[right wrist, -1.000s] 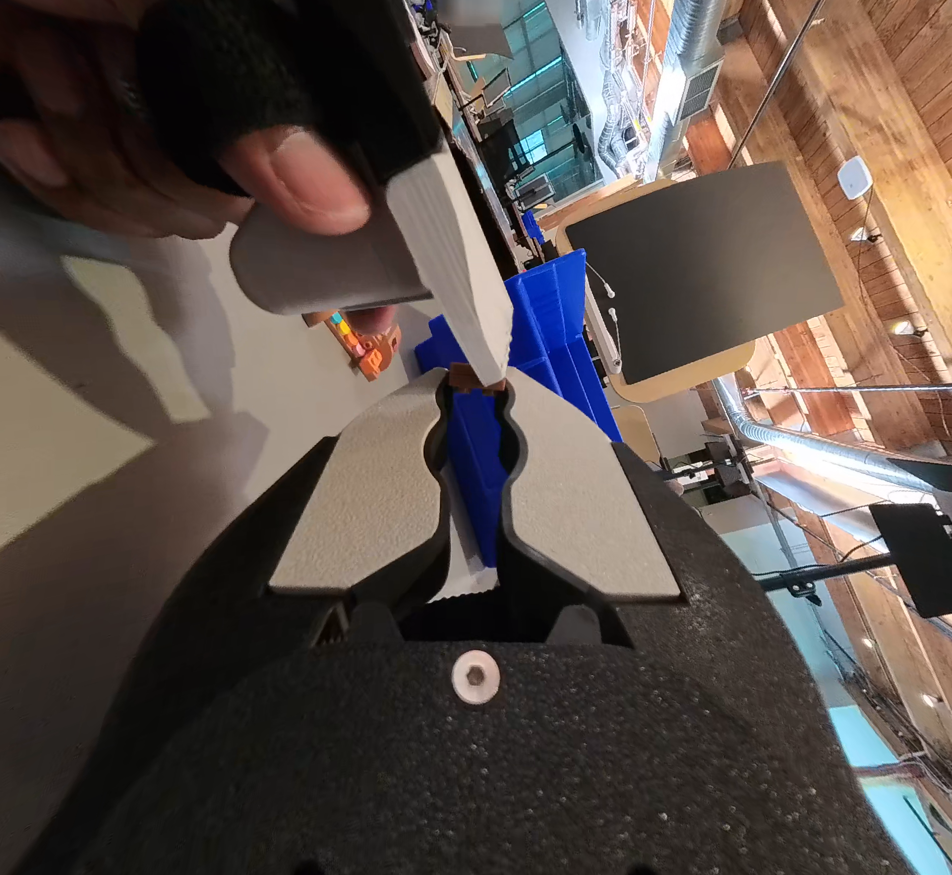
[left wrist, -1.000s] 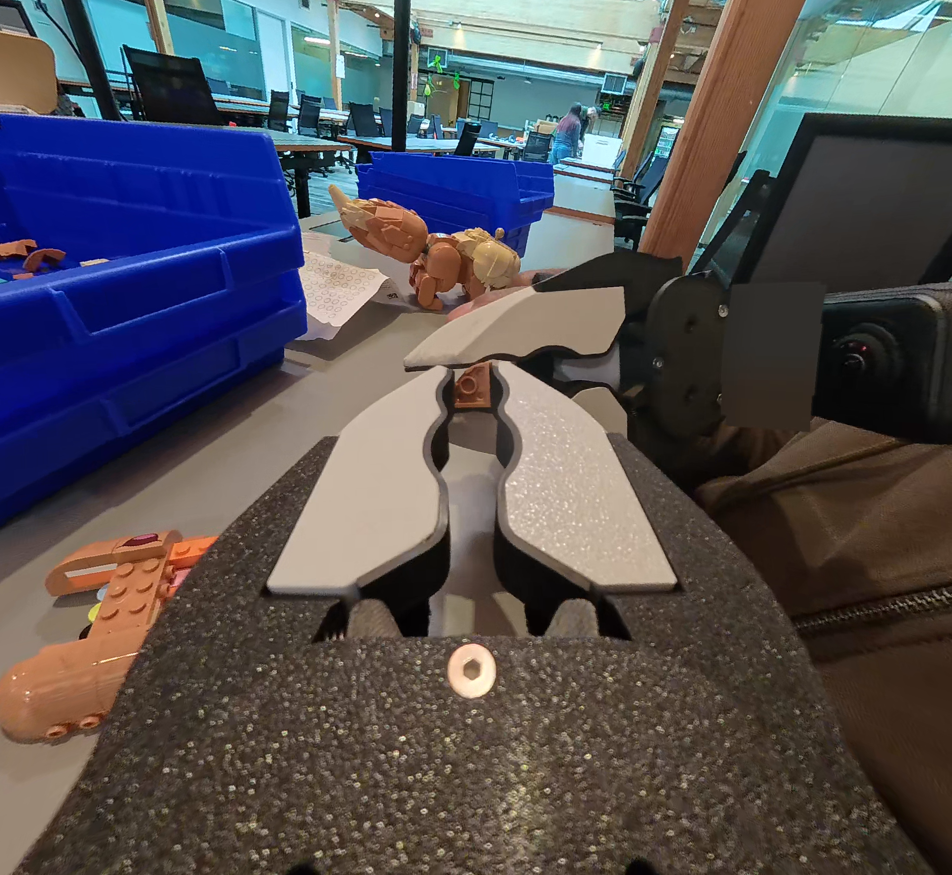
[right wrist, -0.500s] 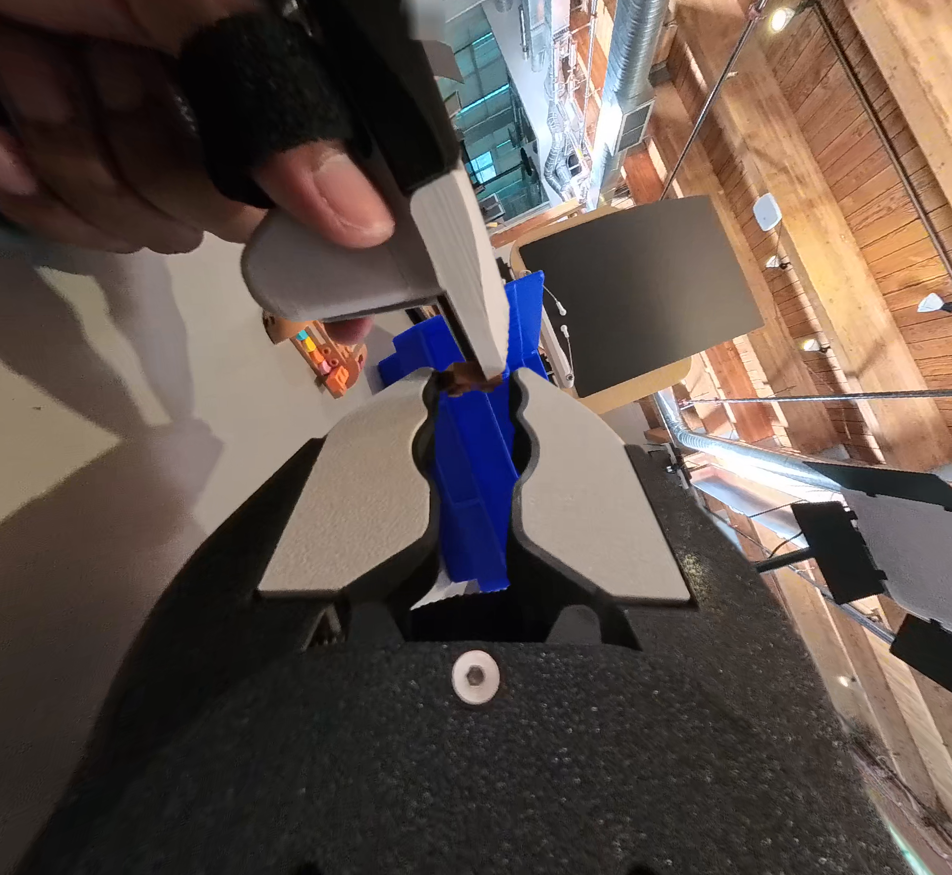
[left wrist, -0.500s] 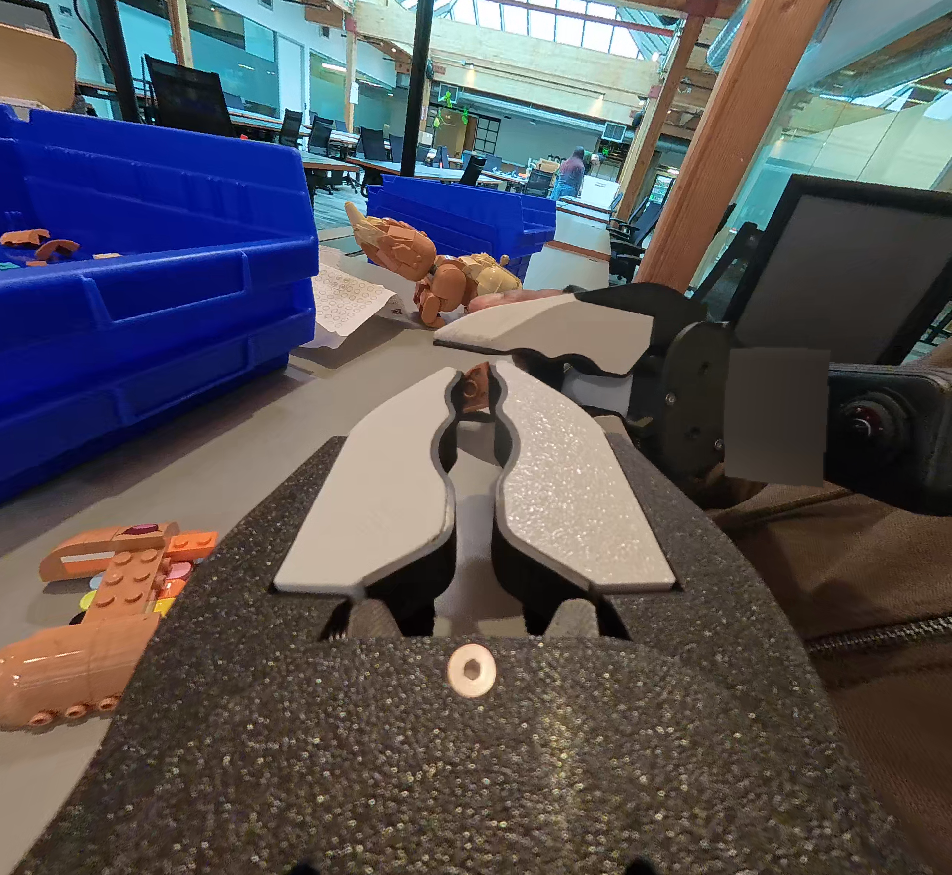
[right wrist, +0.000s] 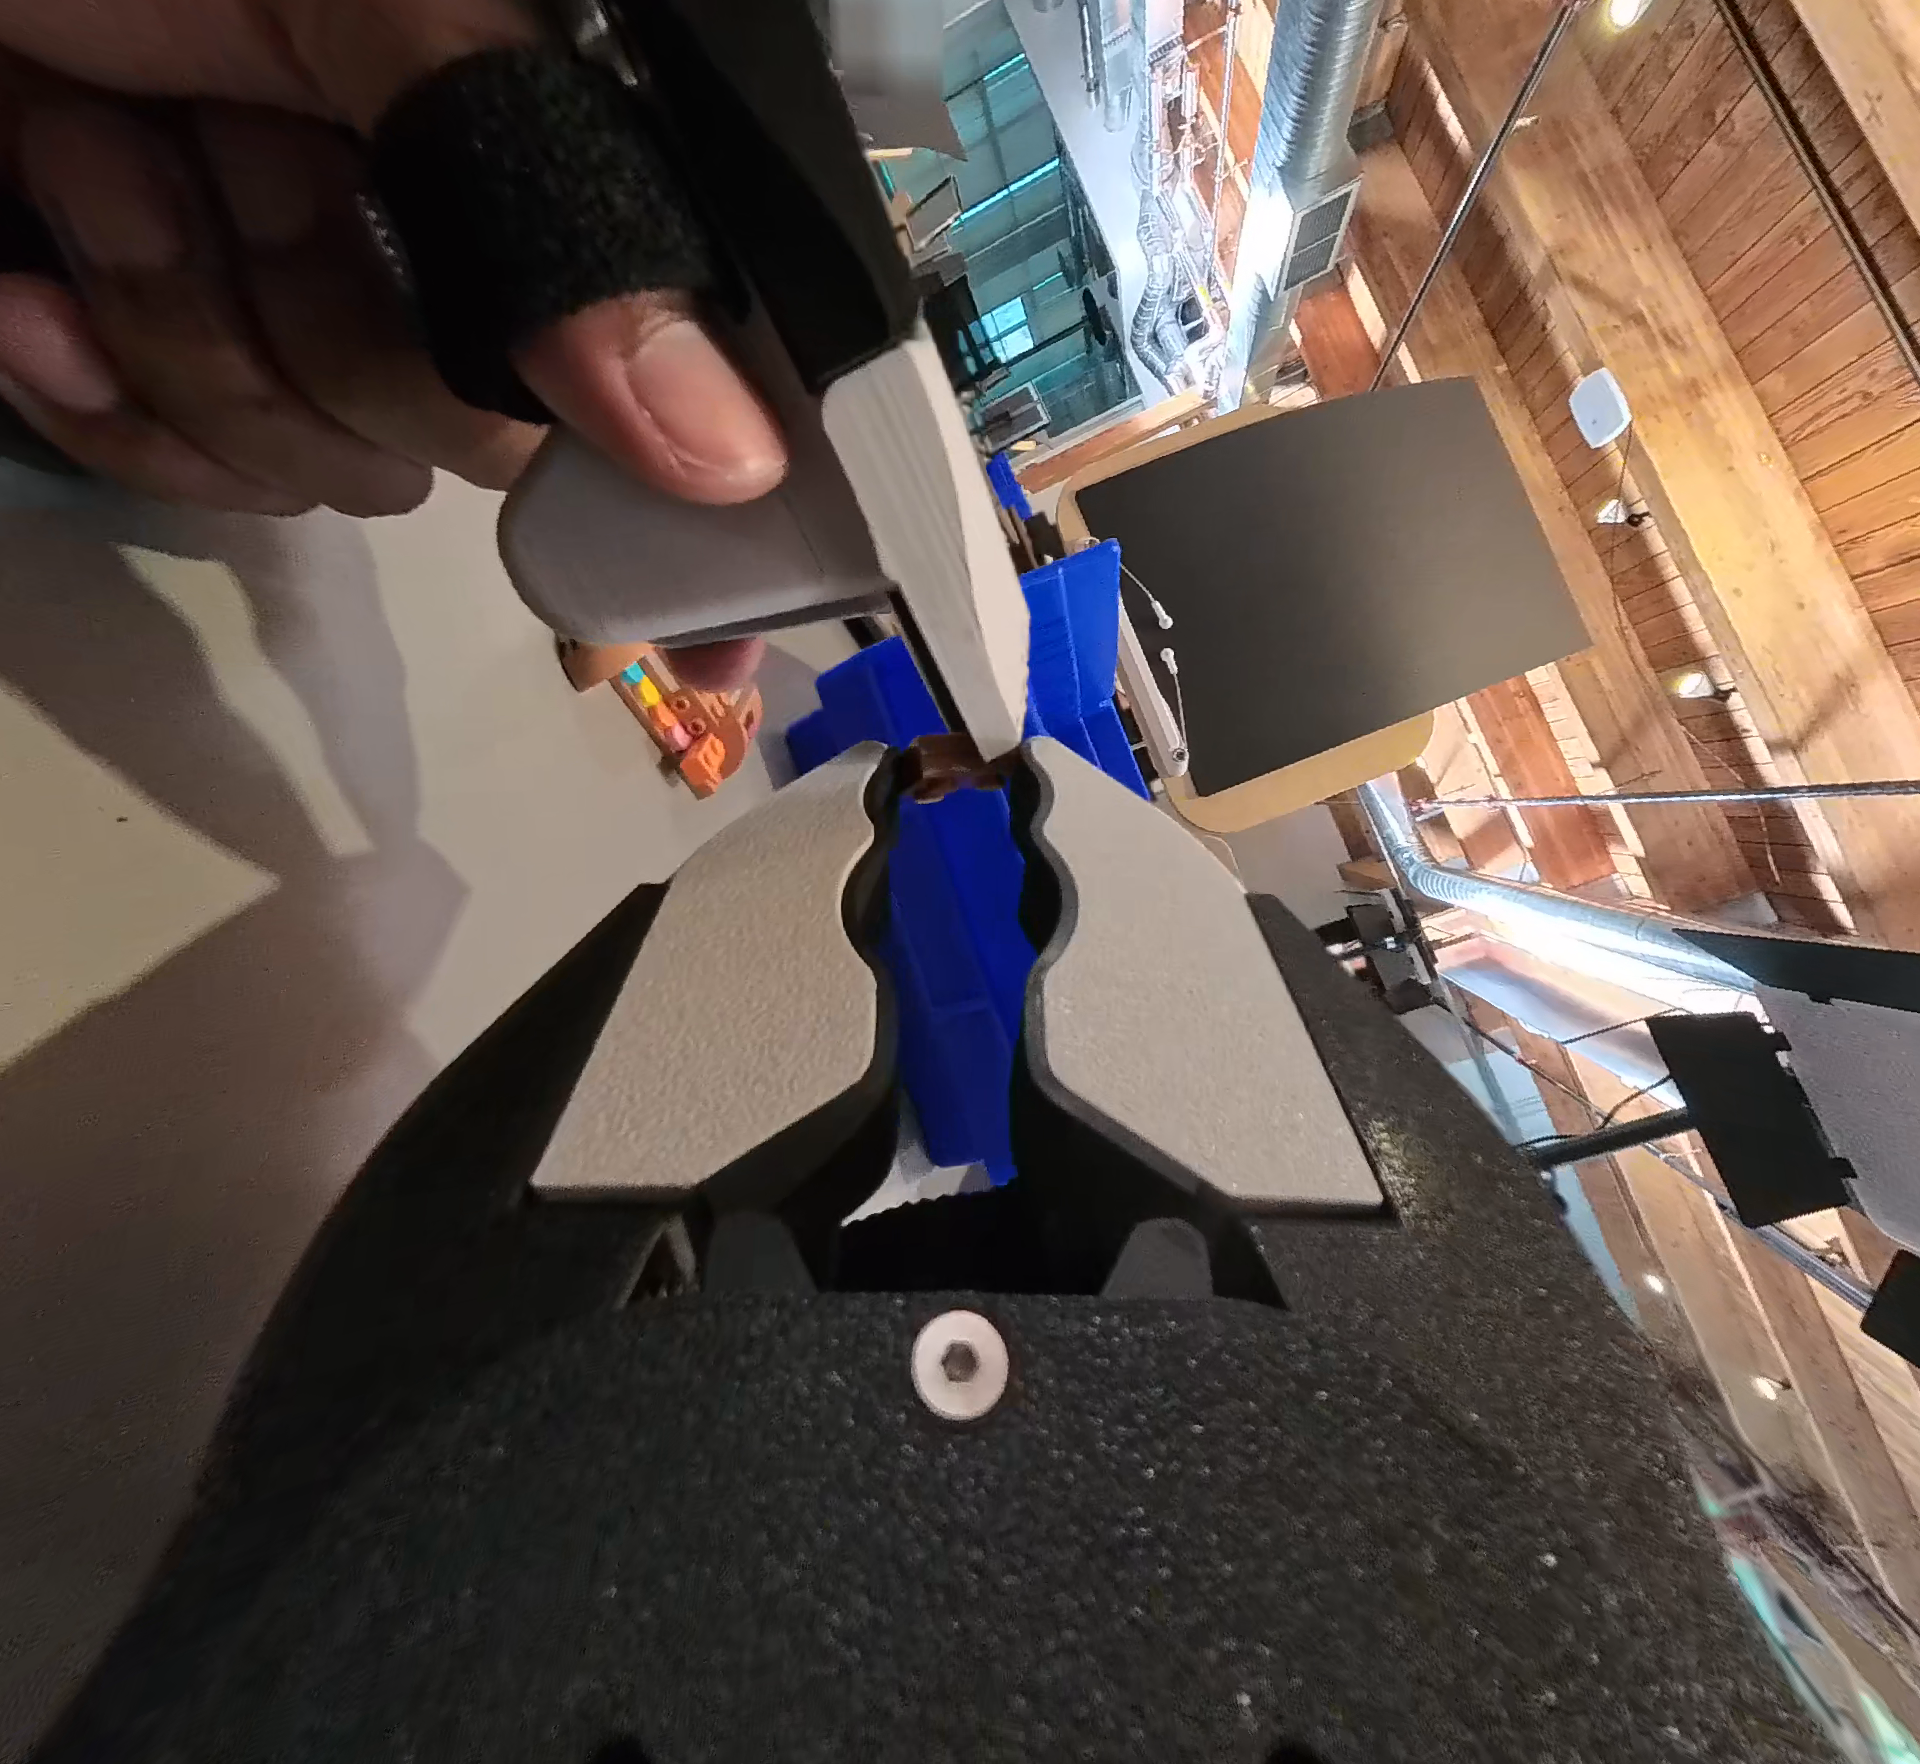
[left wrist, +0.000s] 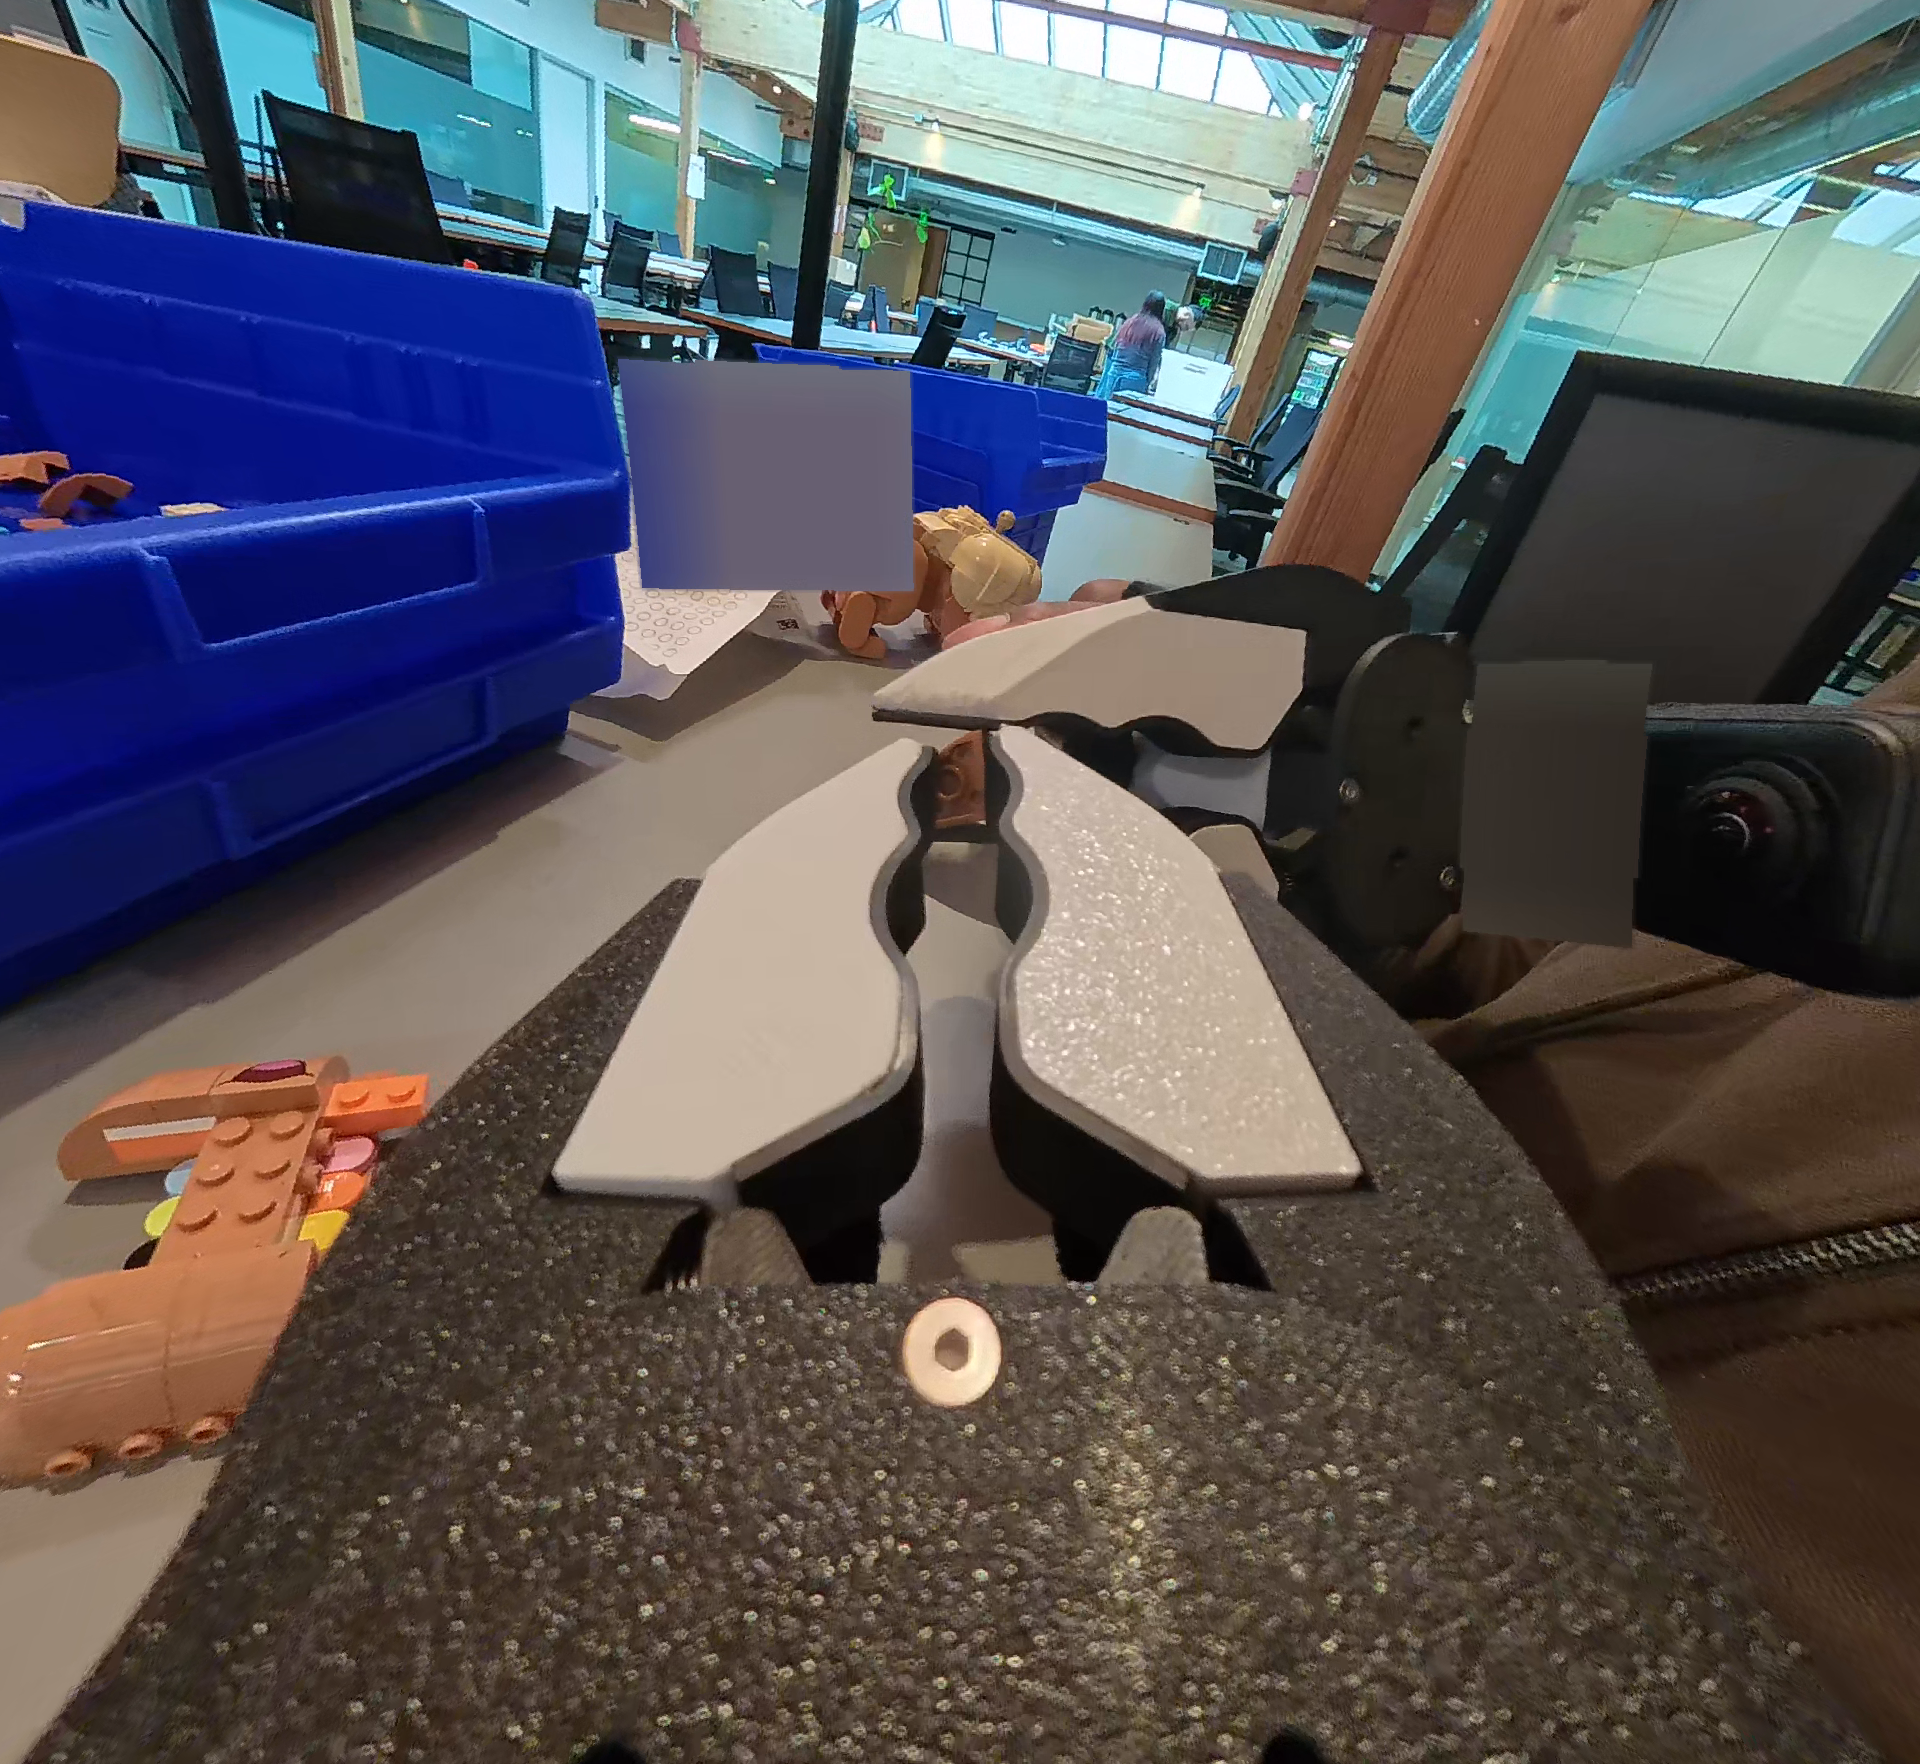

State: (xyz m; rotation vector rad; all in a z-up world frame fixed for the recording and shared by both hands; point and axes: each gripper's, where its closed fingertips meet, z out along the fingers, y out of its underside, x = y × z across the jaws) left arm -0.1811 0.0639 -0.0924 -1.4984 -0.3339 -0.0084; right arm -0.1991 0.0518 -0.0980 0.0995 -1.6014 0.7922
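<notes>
Both views tilted slightly since a second ago; grips unchanged. Left hand-held gripper (left wrist: 961,758) and right hand-held gripper (right wrist: 954,764) both clamped on one small brown brick (left wrist: 958,784), tips meeting crosswise, above surface (left wrist: 416,925).

Open-plan office loft: rows of desks (left wrist: 665,317) and black chairs (left wrist: 629,260), timber posts (left wrist: 1455,208), skylights (left wrist: 1091,41), glass partitions (left wrist: 1714,280).
</notes>
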